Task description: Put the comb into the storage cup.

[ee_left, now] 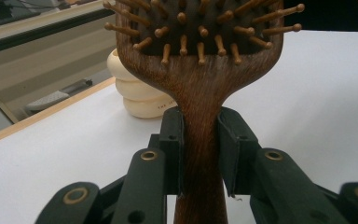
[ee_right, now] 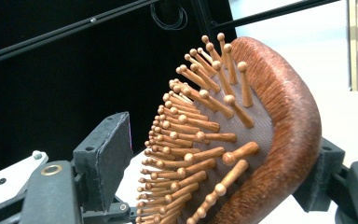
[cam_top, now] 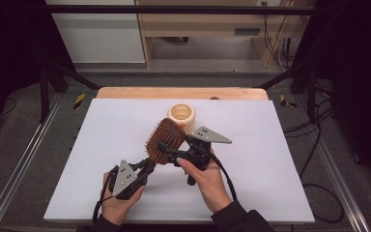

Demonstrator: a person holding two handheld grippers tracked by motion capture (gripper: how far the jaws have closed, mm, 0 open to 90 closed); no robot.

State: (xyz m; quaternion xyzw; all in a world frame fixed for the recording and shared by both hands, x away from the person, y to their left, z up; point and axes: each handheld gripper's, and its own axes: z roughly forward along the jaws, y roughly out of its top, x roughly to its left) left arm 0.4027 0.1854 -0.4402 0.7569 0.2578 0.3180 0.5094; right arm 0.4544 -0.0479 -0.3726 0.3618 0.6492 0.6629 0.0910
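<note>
Left gripper view: left gripper (ee_left: 200, 154) has both jaws shut tight on the brush (ee_left: 200, 93) neck, just below the bristle pad, holding it off the table (ee_left: 307, 93). Right gripper (ee_right: 214, 172) stands open around the brush head (ee_right: 242, 140), one pad clear of the bristle tips, the other at the wooden back, contact unclear. Looks like a handover or regrip mid-air near the cup (cam_top: 181, 115); next move likely needs the right to close before the left lets go.
</note>
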